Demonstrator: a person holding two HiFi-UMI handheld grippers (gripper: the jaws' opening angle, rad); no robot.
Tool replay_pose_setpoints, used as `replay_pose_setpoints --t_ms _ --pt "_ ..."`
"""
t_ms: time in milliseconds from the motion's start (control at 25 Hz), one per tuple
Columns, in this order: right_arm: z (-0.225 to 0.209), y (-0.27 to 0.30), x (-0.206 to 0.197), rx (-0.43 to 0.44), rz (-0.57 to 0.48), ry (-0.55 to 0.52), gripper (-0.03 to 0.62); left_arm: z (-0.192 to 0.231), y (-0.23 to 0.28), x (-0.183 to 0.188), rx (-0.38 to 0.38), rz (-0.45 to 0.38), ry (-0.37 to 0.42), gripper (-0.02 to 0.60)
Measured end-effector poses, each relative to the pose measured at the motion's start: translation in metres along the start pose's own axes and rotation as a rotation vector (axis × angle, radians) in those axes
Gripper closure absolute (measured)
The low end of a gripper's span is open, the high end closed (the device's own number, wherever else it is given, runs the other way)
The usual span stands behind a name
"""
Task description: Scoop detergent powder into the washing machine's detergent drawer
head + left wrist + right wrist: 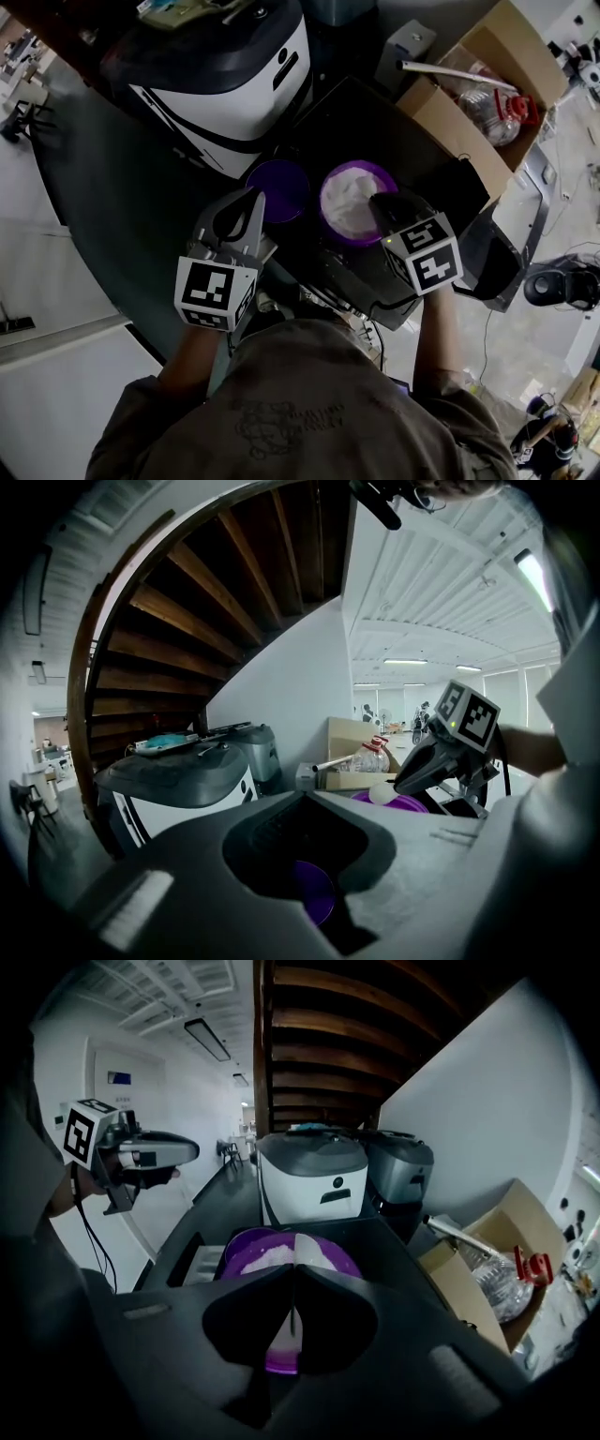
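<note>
A purple bowl (349, 199) heaped with white detergent powder (258, 1256) stands on a dark machine top (375, 122). My right gripper (377, 202) hovers over the bowl's right side, shut on a thin white scoop (300, 1252). The scoop's bowl (381, 794) shows at that gripper's tip in the left gripper view. A second, empty purple bowl or lid (281, 187) lies left of the powder bowl. My left gripper (253, 195) is held above its near edge, jaws shut with nothing seen between them. An open compartmented drawer (184, 1262) sits left of the powder bowl.
A white and black appliance (230, 80) stands behind the bowls. An open cardboard box (487, 89) with a plastic bottle and a tube is at the right. Wooden stairs (216, 602) rise overhead. Black equipment and cables lie at the right on the floor (553, 281).
</note>
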State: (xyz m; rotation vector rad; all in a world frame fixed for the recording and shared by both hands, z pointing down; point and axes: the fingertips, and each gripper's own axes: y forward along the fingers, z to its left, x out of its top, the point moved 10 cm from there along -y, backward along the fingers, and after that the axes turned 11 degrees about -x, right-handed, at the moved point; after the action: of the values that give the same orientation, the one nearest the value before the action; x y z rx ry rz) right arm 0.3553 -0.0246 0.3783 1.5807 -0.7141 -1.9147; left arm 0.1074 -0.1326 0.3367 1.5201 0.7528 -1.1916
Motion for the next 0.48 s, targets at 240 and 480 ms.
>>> replay_pose_setpoints --t_ms 240,480 --pt "0.004 0.029 -0.003 -0.004 0.130 -0.065 0.559 0.015 0.002 -0.013 -0.015 0.014 -0.014 0.581" --pt "0.009 0.050 -0.001 -0.009 0.229 -0.097 0.559 0.028 0.009 -0.026 -0.036 0.043 -0.034 0.581"
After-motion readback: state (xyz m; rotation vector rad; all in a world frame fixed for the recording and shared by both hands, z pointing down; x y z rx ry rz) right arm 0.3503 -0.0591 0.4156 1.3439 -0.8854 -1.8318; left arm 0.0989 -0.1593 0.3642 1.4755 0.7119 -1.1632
